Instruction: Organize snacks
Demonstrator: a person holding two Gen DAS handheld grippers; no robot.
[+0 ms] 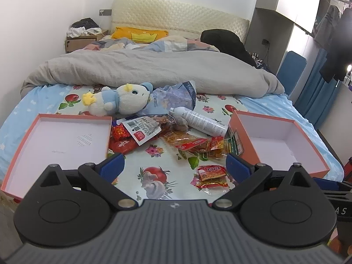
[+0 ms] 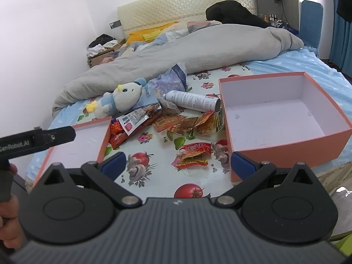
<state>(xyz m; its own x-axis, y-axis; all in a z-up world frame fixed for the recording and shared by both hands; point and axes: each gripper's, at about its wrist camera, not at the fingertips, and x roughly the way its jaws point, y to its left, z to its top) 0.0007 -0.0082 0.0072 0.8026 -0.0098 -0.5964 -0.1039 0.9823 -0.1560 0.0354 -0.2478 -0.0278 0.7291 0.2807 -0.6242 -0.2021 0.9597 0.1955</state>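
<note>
A heap of snack packets (image 1: 193,143) (image 2: 187,124) lies on the flowered sheet, red and orange wrappers mixed together. Nearer me sits a small red packet pile (image 1: 212,173) (image 2: 194,155). An empty orange box (image 1: 283,140) (image 2: 283,118) stands to the right, and its shallow lid (image 1: 57,145) (image 2: 77,145) lies to the left. My left gripper (image 1: 173,165) hangs open above the sheet's near edge, nothing between its blue pads. My right gripper (image 2: 178,165) is open too, its right pad close by the box's near corner.
A white spray can (image 1: 200,122) (image 2: 191,101) and a plush duck (image 1: 118,99) (image 2: 121,100) lie behind the snacks, with a crumpled blue bag (image 1: 176,94). A grey blanket (image 1: 154,68) covers the far bed. A hand (image 2: 8,222) holds the left gripper's handle at the left edge.
</note>
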